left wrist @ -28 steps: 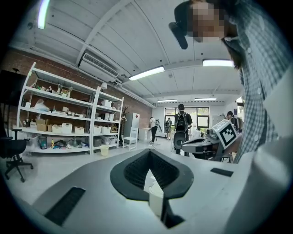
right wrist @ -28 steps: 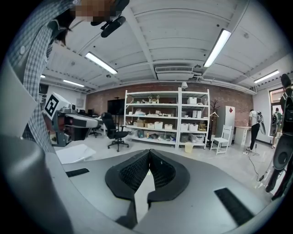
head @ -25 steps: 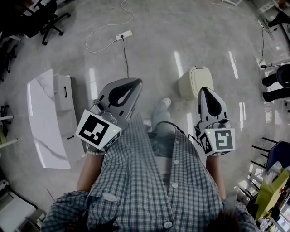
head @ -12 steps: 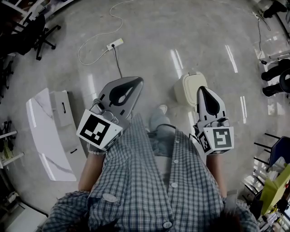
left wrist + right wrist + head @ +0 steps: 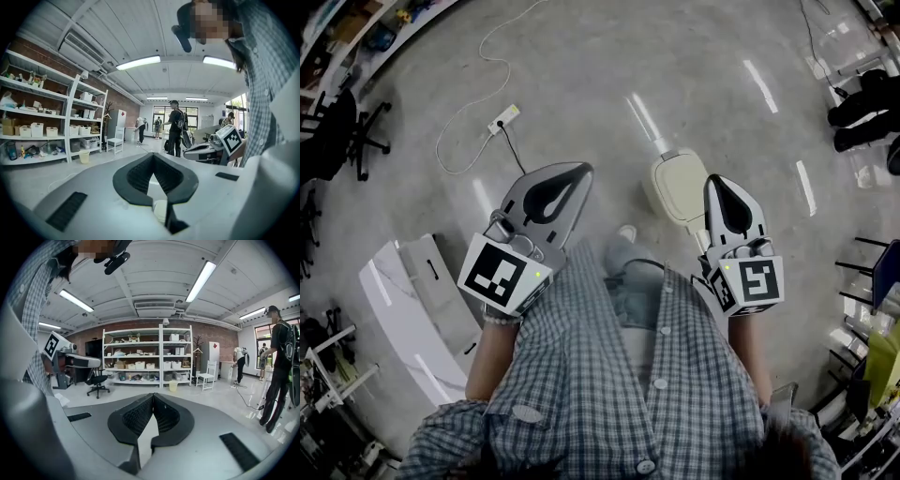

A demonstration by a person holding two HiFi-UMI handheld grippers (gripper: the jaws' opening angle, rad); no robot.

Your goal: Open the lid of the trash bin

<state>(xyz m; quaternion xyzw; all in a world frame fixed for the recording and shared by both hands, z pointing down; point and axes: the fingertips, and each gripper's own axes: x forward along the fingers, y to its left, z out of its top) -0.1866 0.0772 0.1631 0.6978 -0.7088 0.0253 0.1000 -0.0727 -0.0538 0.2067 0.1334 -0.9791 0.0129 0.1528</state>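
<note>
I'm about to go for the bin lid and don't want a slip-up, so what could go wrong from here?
1. The closed bin sits low on the floor and neither gripper view shows it, so the reach down may miss the lid.
2. The left gripper and right gripper both have jaws together; gripping the lid edge needs them opened.
3. A power strip with its cord lies on the floor nearby: a possible trip.

Bright ceiling strip lights (image 5: 138, 62) streak glare across the floor (image 5: 581, 84); fisheye edges bend, seemingly darkening.
</note>
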